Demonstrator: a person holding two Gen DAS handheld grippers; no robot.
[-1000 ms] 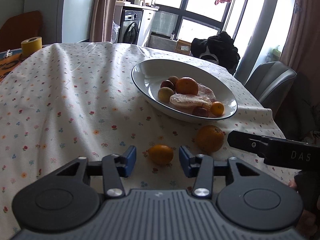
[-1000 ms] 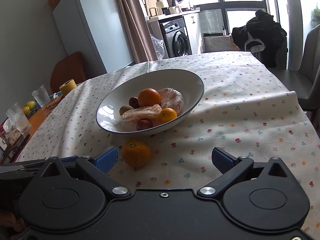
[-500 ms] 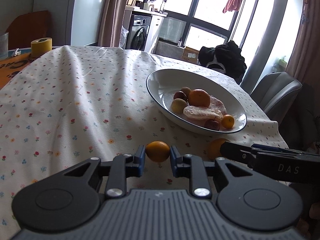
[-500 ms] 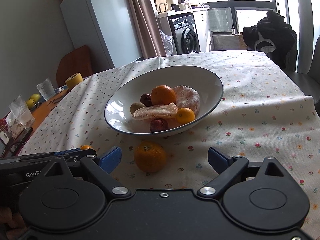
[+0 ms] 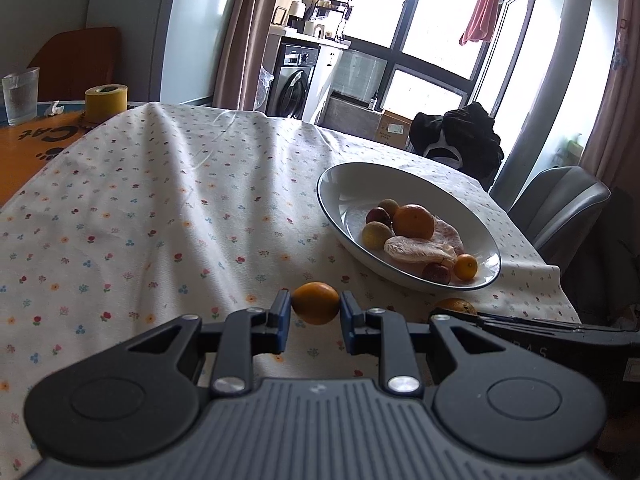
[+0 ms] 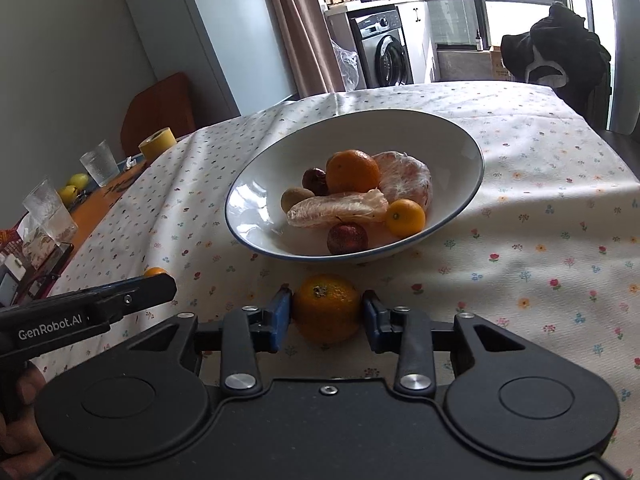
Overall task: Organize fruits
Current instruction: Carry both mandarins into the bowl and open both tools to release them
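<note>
Floral tablecloth point(image 5: 140, 216) covers the table, with a bright window and a washing machine behind. Left gripper point(image 5: 315, 310): blue pads closed onto the sides of a small orange fruit point(image 5: 315, 303); whether it is lifted clear of the cloth cannot be told. Right gripper point(image 6: 326, 310): pads closed against both sides of a larger mandarin point(image 6: 327, 308), stem end facing up; contact with the cloth below is hidden by the fruit itself. Both held fruits sit just short of the near rim of the white bowl point(image 6: 256, 204). Bowl contents: one orange point(image 6: 353, 171), a small yellow-orange citrus point(image 6: 405, 218), peeled pomelo segments point(image 6: 340, 210), two dark red fruits and a brownish one. Open cloth lies wide to the left of the bowl and to its right; the table edge drops off on the right, where a grey chair point(image 5: 560, 208) stands. In the left wrist view the mandarin is mostly hidden behind the right gripper's black finger. In the right wrist view only a sliver of the small fruit shows above the left gripper's finger. A hand is partly cut off at the lower left corner there.
</note>
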